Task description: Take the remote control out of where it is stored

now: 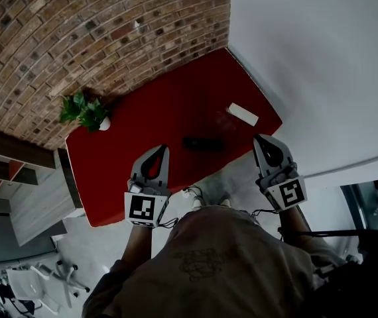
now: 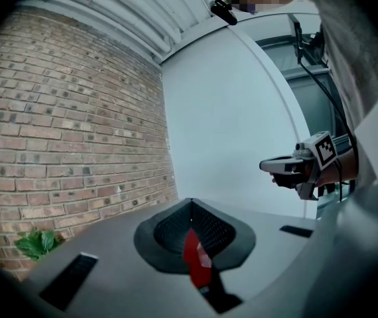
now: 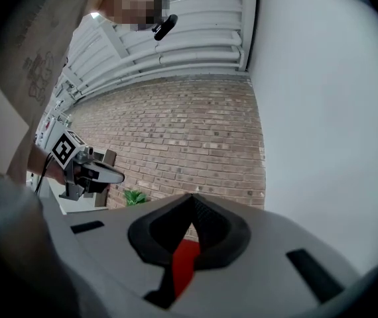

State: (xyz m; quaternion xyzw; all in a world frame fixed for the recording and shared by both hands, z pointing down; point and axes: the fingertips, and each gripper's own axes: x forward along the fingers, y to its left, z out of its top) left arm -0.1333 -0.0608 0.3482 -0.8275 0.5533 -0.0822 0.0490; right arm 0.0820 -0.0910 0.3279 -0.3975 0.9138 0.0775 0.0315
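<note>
Left gripper (image 1: 160,152), right gripper (image 1: 262,142): jaws pressed together, empty, poised level, likely awaiting start. On red table (image 1: 149,111): dark oblong object (image 1: 202,142), possibly remote, 12 o'clock; white block (image 1: 242,114), 1 o'clock.

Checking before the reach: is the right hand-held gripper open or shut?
Shut. The right hand-held gripper shows its jaws touching at the tips, nothing between them.

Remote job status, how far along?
Done: nothing visible; a dark object and a white object lie on the red table, neither touched. In hand: nothing, left tool and right tool shut and empty, held short of both. Left: the whole retrieval.
</note>
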